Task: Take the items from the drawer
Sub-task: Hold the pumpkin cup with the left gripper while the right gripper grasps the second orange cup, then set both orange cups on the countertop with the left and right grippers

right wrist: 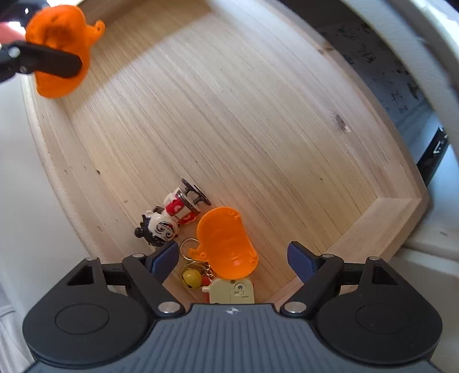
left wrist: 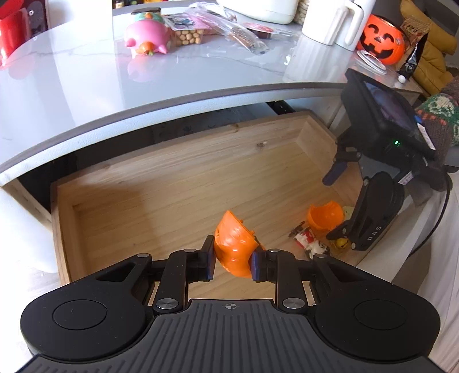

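An open wooden drawer (left wrist: 172, 178) sits under a grey tabletop. My left gripper (left wrist: 231, 256) is shut on an orange plastic shell half (left wrist: 233, 244), held above the drawer floor; the same shell half (right wrist: 60, 48) shows at the top left of the right wrist view. My right gripper (right wrist: 232, 258) stands open over the drawer's corner, just above a second orange shell half (right wrist: 226, 244), a yellow keychain with a bell (right wrist: 192, 277) and a small toy figure (right wrist: 163, 223). That right gripper (left wrist: 370, 200) reaches into the drawer from the right.
The tabletop (left wrist: 71, 94) carries a pink pig toy (left wrist: 146, 36), snack packets (left wrist: 189, 31), a white jug (left wrist: 332, 20) and an orange pumpkin bucket (left wrist: 381, 40). The drawer's left and middle floor (right wrist: 229, 114) is bare wood. A knitted sleeve (left wrist: 439, 120) is at right.
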